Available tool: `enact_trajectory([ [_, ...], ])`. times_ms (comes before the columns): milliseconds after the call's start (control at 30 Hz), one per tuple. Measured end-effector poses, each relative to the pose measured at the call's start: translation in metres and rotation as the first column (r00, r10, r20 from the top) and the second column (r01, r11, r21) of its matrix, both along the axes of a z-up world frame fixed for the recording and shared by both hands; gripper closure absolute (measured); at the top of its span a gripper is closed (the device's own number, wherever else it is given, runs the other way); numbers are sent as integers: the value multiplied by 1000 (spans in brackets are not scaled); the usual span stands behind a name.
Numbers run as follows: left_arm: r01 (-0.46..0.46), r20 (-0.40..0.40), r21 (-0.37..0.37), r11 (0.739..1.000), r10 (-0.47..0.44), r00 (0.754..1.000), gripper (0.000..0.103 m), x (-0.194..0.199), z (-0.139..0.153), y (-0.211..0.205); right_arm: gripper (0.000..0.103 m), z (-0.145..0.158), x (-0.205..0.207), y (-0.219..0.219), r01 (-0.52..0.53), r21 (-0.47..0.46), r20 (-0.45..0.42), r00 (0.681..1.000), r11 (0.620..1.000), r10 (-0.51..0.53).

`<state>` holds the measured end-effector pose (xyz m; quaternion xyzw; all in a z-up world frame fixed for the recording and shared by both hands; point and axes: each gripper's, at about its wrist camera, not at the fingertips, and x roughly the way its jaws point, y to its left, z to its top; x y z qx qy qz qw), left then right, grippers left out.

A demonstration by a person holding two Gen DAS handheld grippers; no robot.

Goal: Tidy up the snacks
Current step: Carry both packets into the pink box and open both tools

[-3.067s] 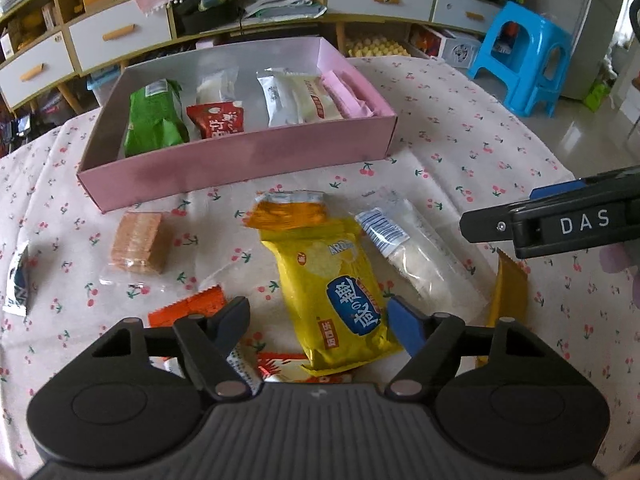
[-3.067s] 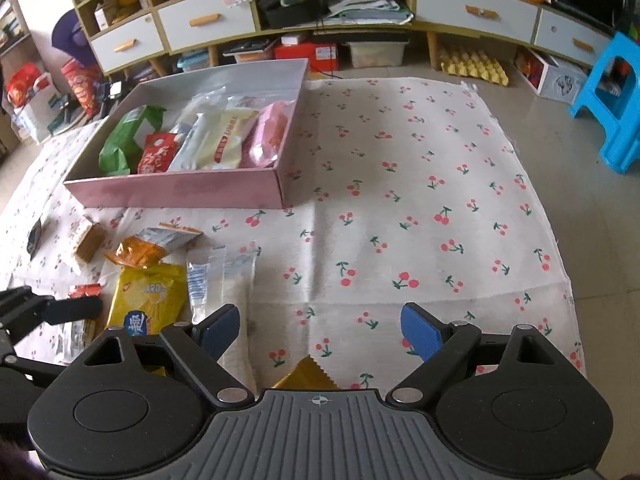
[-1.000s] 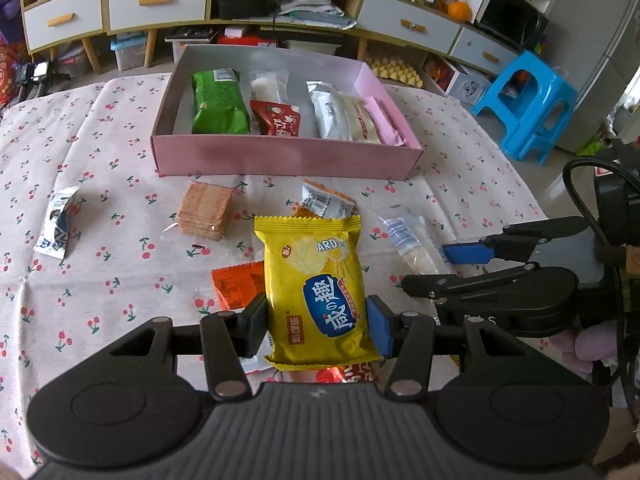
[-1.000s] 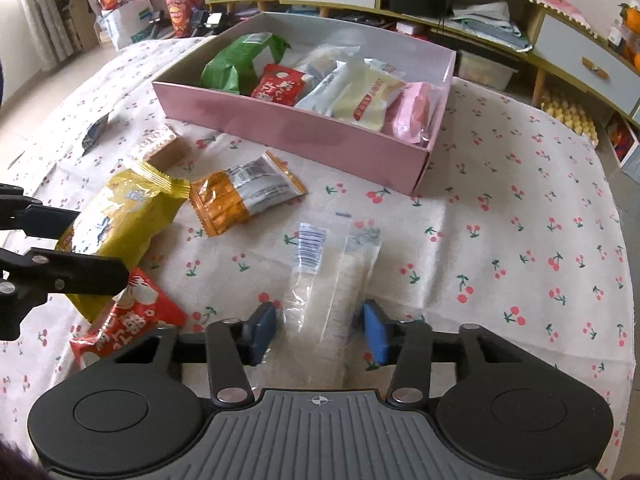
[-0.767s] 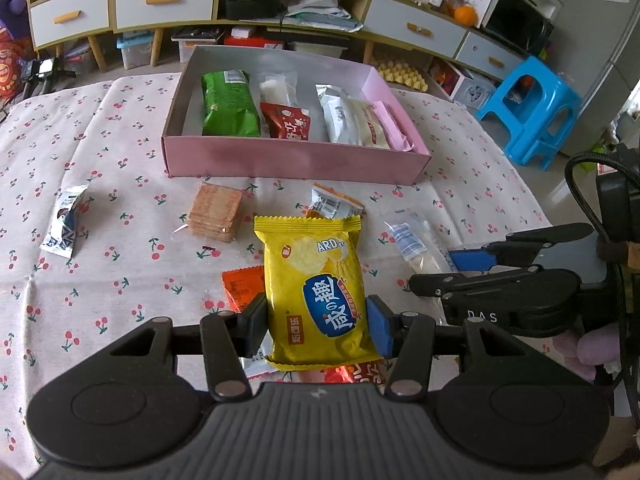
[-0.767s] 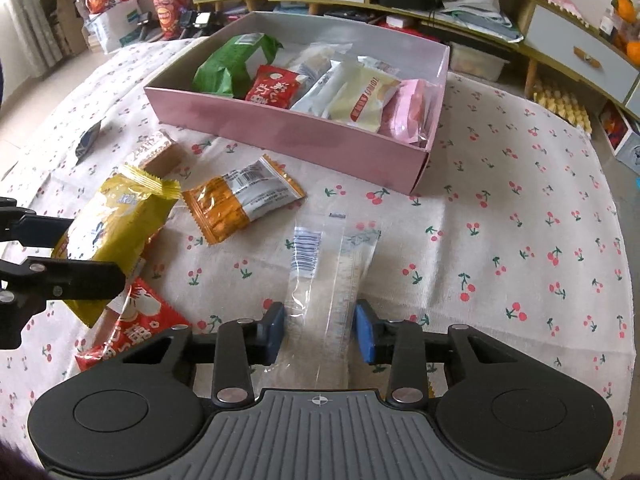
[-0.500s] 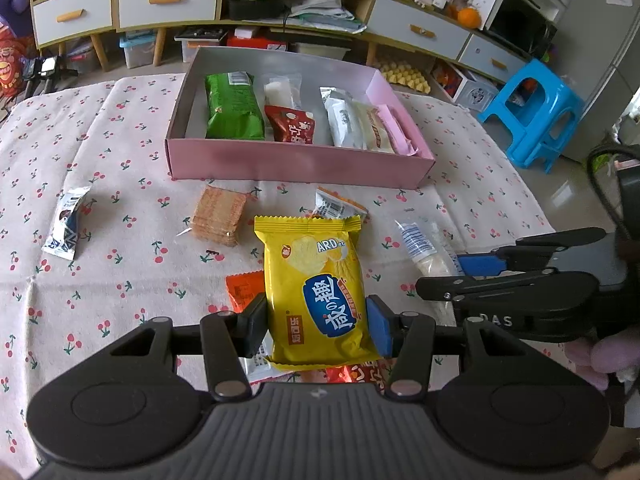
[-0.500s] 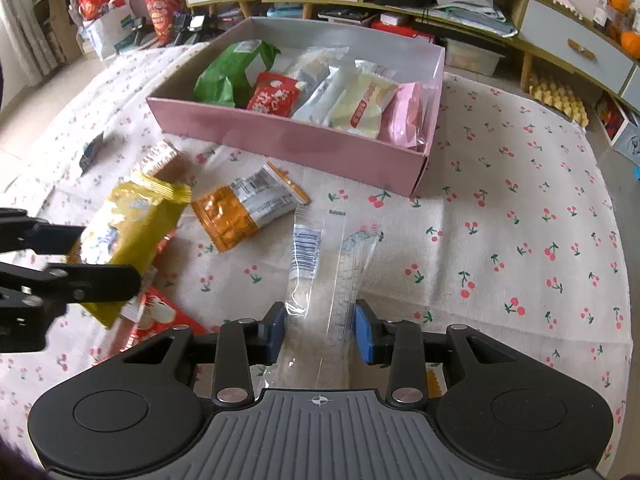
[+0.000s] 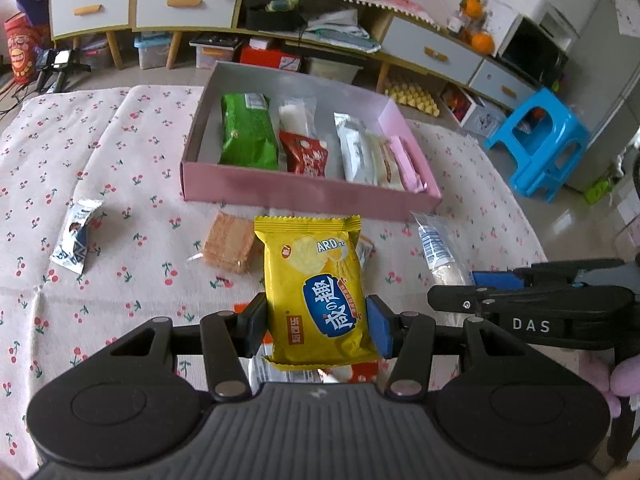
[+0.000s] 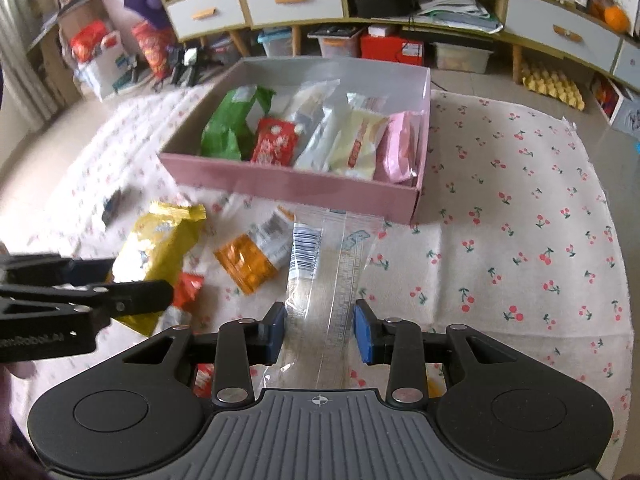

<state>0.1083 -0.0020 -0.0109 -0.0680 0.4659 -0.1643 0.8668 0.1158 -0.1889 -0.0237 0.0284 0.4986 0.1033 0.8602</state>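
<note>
I am holding one snack in each gripper and am carrying both toward the shallow pink cardboard box (image 9: 312,196) ahead of the fingers.

Left gripper (image 9: 318,326): its fingers are clamped on the yellow foil biscuit packet with the blue oval label (image 9: 316,292), pressing its two long edges near the lower end. Most of the packet is standing out forward of the fingers, toward the box.

Right gripper (image 10: 320,330): its jaws have just been closing, and the fingers are now pinching the long clear plastic sleeve with a barcode strip (image 10: 324,276). The sleeve is running forward between the fingers, its far end hanging just short of the near wall of the box. The film is thin and slack, so I judge this hold to be the less secure of the two.

Box contents, as seen beyond the fingers: a green foil pack (image 9: 248,132) on the left, a small red sachet (image 9: 304,156) beside it, then white and pink wrappers toward the right wall. The bare floor at the far left, beyond the left fingers, appears the better opening.

Recommended handling: keep both grips firm, clear the near wall before lowering, keep the two grippers apart, and release only once each packet is resting inside.

Loose on the cherry-print cloth over the table (image 10: 520,240): an orange-and-silver wrapper (image 10: 256,256) left of the right fingers, and a brown wafer block in clear film (image 9: 230,246) forward-left of the left fingers.
</note>
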Motion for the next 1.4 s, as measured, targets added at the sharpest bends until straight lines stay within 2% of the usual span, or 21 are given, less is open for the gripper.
enact_trajectory([
  [267, -71, 1, -81, 994, 71, 997, 55, 20, 11, 13, 69, 23, 14, 2, 51, 117, 42, 998, 992, -56],
  [500, -139, 43, -124, 982, 146, 988, 55, 39, 24, 28, 69, 39, 33, 0, 131, 236, 115, 980, 963, -161],
  [633, -166, 65, -122, 979, 175, 983, 55, 53, 27, 31, 69, 31, 50, 1, 170, 292, 116, 971, 941, -211],
  [767, -155, 66, -130, 979, 164, 984, 55, 75, 29, 31, 69, 20, 68, 5, 211, 329, 106, 960, 921, -258],
  [900, -122, 67, -133, 984, 132, 989, 55, 104, 29, 25, 69, 7, 79, 3, 251, 410, 98, 944, 877, -316],
  [1100, -67, 71, -152, 986, 78, 994, 55, 136, 21, 12, 68, -5, 88, 5, 260, 398, 120, 936, 880, -331],
  [1267, -62, 59, -96, 993, 67, 996, 55, 148, 9, -1, 68, -11, 96, 8, 254, 378, 141, 935, 890, -327],
  [1400, -68, 47, -72, 995, 71, 996, 55, 157, 3, -6, 68, -17, 99, 3, 275, 409, 134, 925, 870, -356],
])
